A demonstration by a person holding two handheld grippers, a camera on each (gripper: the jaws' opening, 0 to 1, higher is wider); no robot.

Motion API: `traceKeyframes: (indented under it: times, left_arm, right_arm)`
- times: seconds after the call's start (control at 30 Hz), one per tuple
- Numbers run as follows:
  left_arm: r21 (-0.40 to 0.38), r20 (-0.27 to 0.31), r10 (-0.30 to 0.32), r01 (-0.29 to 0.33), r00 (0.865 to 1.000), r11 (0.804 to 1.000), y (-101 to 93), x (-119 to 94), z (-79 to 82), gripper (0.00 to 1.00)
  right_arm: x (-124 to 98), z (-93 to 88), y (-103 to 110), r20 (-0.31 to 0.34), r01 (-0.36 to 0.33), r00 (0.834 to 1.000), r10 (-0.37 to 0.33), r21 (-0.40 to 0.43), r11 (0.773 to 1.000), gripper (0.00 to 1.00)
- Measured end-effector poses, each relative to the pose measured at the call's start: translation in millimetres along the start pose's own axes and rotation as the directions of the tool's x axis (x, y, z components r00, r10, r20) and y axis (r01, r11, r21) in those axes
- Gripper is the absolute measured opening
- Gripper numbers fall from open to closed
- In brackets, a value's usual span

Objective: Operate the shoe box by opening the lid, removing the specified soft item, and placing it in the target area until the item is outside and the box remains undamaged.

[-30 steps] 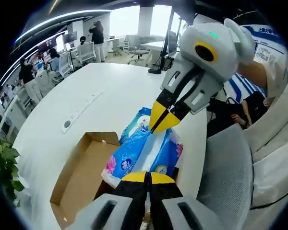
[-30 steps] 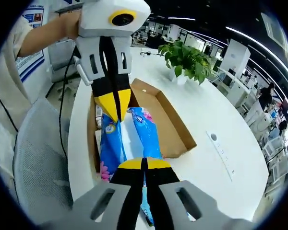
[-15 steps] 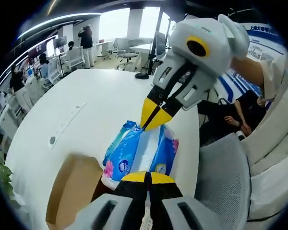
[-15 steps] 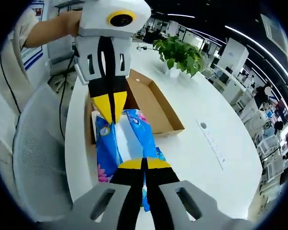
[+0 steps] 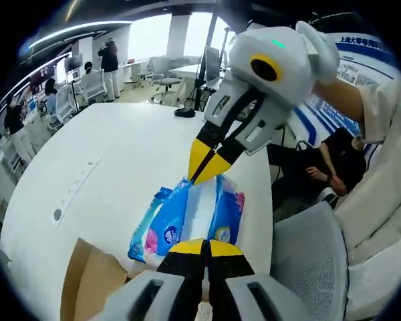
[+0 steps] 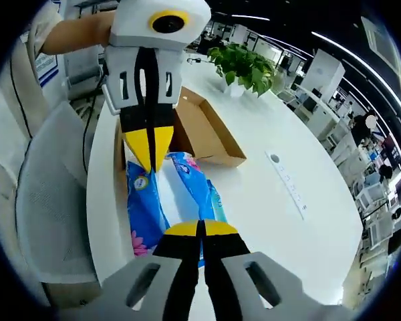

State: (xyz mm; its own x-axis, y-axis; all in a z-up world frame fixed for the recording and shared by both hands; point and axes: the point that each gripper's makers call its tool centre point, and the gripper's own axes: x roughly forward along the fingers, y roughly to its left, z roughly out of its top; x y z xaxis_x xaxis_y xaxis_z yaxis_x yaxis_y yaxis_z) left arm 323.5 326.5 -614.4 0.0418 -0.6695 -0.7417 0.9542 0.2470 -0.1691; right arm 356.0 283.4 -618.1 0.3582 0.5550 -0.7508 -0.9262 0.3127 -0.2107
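Note:
A blue soft tissue pack (image 5: 164, 227) hangs between both grippers above the white table. My left gripper (image 5: 205, 246) is shut on its near end. My right gripper (image 5: 206, 167) reaches in from the upper right, shut on the far end. In the right gripper view the pack (image 6: 144, 207) runs from my right gripper (image 6: 200, 229) up to the left gripper (image 6: 150, 159). The open brown shoe box (image 6: 204, 134) lies on the table behind the pack, apart from it. A corner of the box (image 5: 87, 284) shows at the lower left of the left gripper view.
A grey office chair (image 6: 50, 200) stands at the table edge by the person. A potted plant (image 6: 244, 63) is beyond the box. A white power strip (image 6: 287, 184) lies across the table (image 5: 120, 154). People and desks are far off.
Both grippers have carried the pack out of the box and along the table. The box now sits behind the pack instead of under it.

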Motion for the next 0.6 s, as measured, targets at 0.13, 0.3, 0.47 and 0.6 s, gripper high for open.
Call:
traceKeyframes:
  times: [0.13, 0.3, 0.47, 0.6]
  left_arm:
    - [-0.006, 0.01, -0.012, 0.012, 1.0, 1.0, -0.1, 13.4, 10.3, 0.0]
    - [-0.001, 0.021, -0.027, 0.027, 0.999, 1.0, 0.8, 30.4, 25.3, 0.0]
    - [0.003, 0.032, -0.038, 0.038, 0.999, 0.999, 2.5, 45.2, 38.4, 0.0]
    - [-0.002, 0.038, -0.052, 0.052, 0.998, 0.999, 4.4, 56.9, 45.7, 0.0]
  right_arm:
    - [-4.2, -12.1, -10.8, -0.002, 0.014, 1.0, -0.014, 0.018, 1.0, 0.0]
    - [-10.9, -27.5, -26.7, -0.006, 0.035, 0.999, -0.035, 0.029, 0.999, 0.0]
    - [-15.4, -42.6, -39.6, -0.016, 0.048, 0.999, -0.047, 0.042, 0.998, 0.0]
    - [-18.8, -54.2, -48.6, -0.022, 0.056, 0.998, -0.055, 0.047, 0.997, 0.0]
